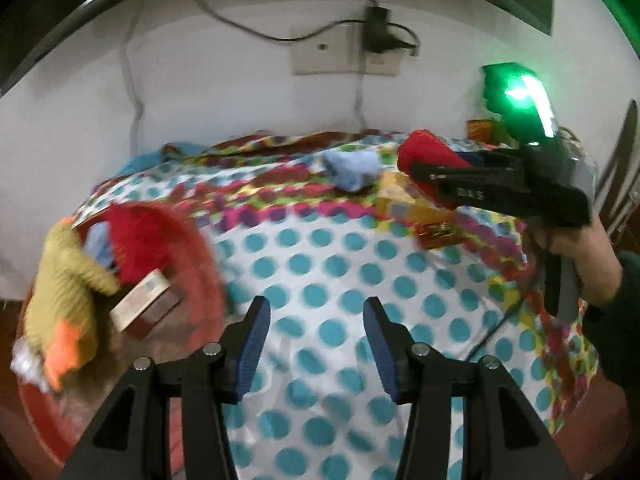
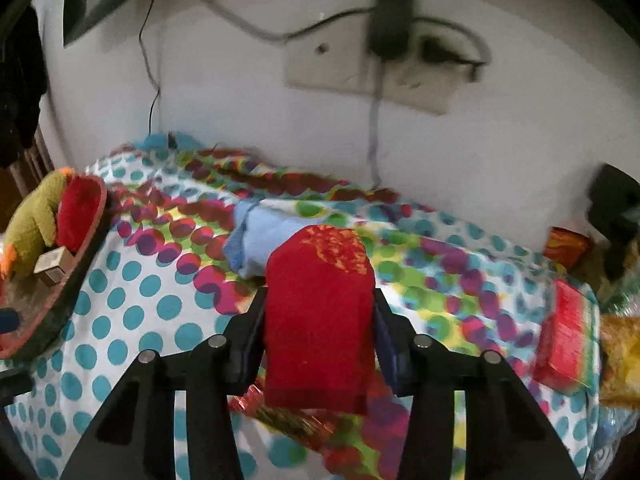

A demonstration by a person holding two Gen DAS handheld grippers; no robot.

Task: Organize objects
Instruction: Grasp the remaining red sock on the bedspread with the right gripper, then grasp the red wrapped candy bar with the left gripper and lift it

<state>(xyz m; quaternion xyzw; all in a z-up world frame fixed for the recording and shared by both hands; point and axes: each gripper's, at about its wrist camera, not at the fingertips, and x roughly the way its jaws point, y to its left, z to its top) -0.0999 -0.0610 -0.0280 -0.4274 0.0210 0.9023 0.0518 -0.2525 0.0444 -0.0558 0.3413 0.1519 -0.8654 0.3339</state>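
In the right wrist view my right gripper (image 2: 320, 294) is shut on a red sock-like cloth (image 2: 320, 320), lifted above the polka-dot bedspread (image 2: 132, 300). The left wrist view shows that same gripper (image 1: 432, 174) at the right, held by a hand, with the red cloth (image 1: 424, 148) sticking out of it. My left gripper (image 1: 316, 308) stands open over the bedspread with nothing between its fingers. Just left of it sits a red round basket (image 1: 200, 248) holding a yellow-green plush toy (image 1: 64, 280), a red fuzzy item (image 1: 136, 240) and a small box (image 1: 144, 300).
A light blue cloth (image 1: 352, 170) lies near the wall, with a yellow box (image 1: 400, 200) and a shiny red packet (image 1: 438, 234) beside it. A red box (image 2: 568, 336) lies at the bed's right edge. A charger and cables (image 1: 376, 32) hang on the white wall behind.
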